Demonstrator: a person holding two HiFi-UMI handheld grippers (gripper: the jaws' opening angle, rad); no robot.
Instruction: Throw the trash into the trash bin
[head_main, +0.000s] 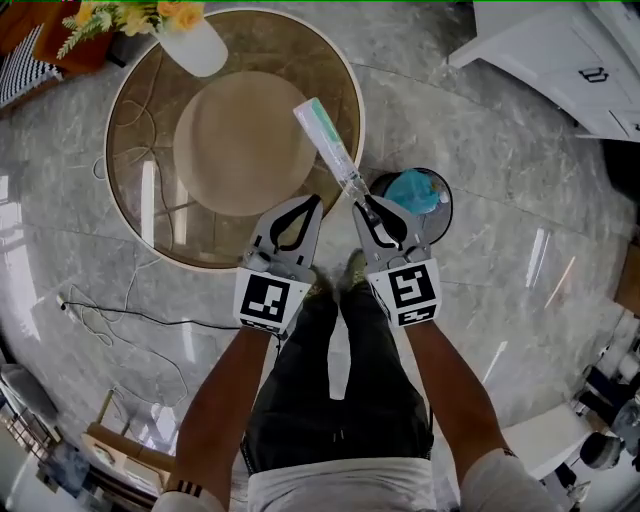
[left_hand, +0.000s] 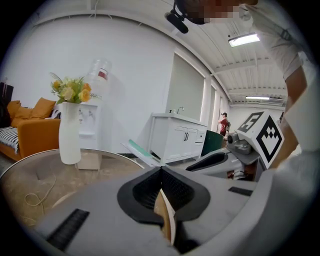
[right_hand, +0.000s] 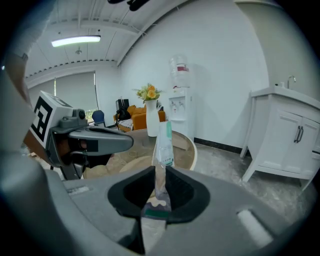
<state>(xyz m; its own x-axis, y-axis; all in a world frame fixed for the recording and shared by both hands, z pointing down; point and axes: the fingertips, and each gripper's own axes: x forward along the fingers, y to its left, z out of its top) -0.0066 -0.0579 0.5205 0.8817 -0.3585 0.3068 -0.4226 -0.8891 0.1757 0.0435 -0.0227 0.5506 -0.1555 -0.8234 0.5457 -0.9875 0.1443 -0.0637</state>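
The right gripper (head_main: 362, 203) has its jaws pressed on the near end of a long, slim plastic wrapper (head_main: 328, 145), clear with a green strip, which is the trash. Its own view shows the wrapper (right_hand: 162, 145) pinched between the dark pads and standing straight out ahead of the right gripper (right_hand: 159, 172). The left gripper (head_main: 316, 200) is alongside it, jaws pressed together with nothing between them, which its own view confirms (left_hand: 161, 170). From above, the wrapper's long axis runs from the jaws away from the person and slightly leftward, its free end over the near right edge of the round glass table (head_main: 150, 120). A white vase (head_main: 195, 45) of yellow flowers stands at the table's far edge. The trash bin (head_main: 447, 205), round and dark with blue material inside, sits on the grey marble floor beside the table's right edge, just right of the right gripper's jaws and lower down. The right hand is clearly nearer, so the drop likely needs a short swing rightward.
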